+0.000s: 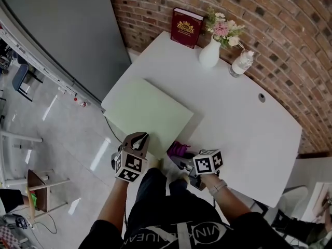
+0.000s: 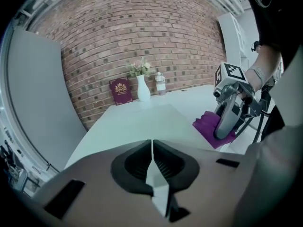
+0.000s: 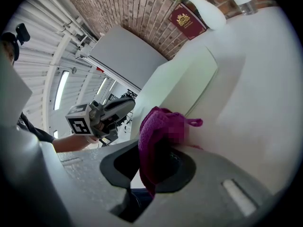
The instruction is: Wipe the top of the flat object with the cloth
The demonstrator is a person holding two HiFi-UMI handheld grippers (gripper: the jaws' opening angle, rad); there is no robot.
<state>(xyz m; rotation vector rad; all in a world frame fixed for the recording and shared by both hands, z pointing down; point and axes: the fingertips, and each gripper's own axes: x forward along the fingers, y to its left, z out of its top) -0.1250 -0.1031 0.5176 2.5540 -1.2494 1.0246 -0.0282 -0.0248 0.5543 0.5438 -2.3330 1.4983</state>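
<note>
A pale green flat board [image 1: 148, 110] lies on the left part of the white table [image 1: 244, 123]. My right gripper [image 1: 181, 157] is shut on a purple cloth [image 1: 177, 149] at the board's near right corner, by the table's front edge. In the right gripper view the cloth [image 3: 156, 131] bunches up between the jaws of the right gripper [image 3: 154, 162], with the board [image 3: 184, 86] stretching ahead. My left gripper [image 1: 140, 138] hovers at the board's near left edge, shut with nothing in it. In its own view the left gripper [image 2: 152, 148] faces the board [image 2: 142, 122], with the cloth [image 2: 208, 126] to the right.
A red book [image 1: 186, 27] leans on the brick wall at the table's far end. Beside it stand a white vase of flowers [image 1: 210, 53] and a water bottle [image 1: 241, 63]. A cable hole [image 1: 262, 97] sits at the right. A grey panel [image 1: 67, 30] stands left of the table.
</note>
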